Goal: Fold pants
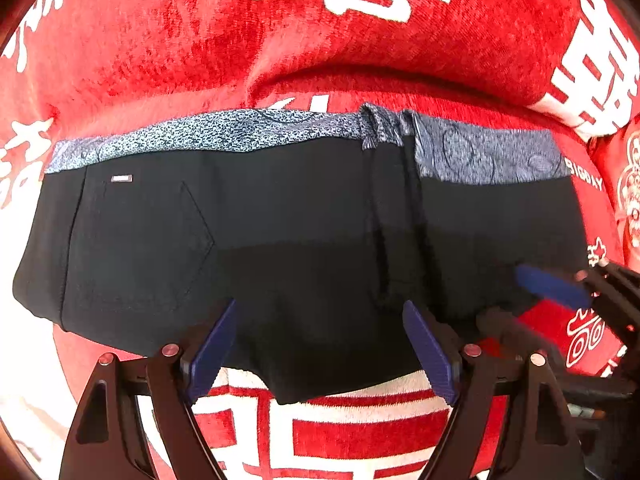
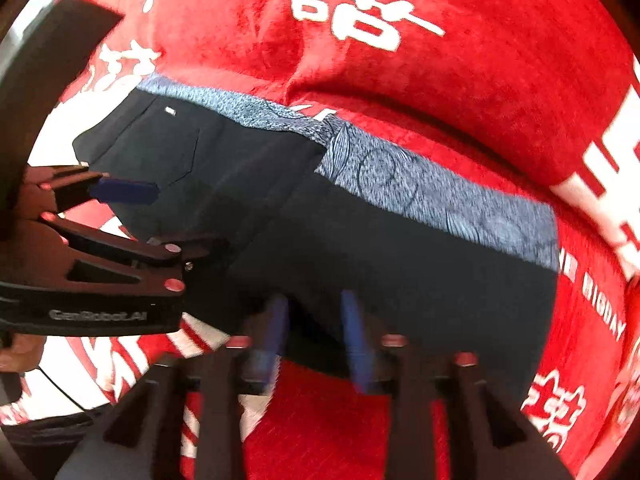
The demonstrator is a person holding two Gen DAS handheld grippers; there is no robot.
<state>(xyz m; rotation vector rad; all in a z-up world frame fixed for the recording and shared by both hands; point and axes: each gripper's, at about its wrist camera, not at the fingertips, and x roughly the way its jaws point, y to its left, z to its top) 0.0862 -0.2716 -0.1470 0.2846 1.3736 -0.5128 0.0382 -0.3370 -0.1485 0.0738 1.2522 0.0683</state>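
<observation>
The black pants (image 1: 280, 240) lie folded into a wide block on the red cloth, with a blue-grey patterned waistband (image 1: 224, 132) along the far edge and a back pocket at the left. My left gripper (image 1: 320, 344) is open, its blue pads straddling the near edge of the pants. My right gripper (image 2: 314, 328) is partly open over the near edge of the pants (image 2: 380, 248), with fabric between its blue fingers. It shows at the right in the left wrist view (image 1: 552, 286). The left gripper appears at the left in the right wrist view (image 2: 124, 192).
A red plush cloth with white characters (image 1: 320, 40) covers the whole surface and rises in a fold behind the pants. A hand (image 2: 20, 352) holds the left gripper at the left edge of the right wrist view.
</observation>
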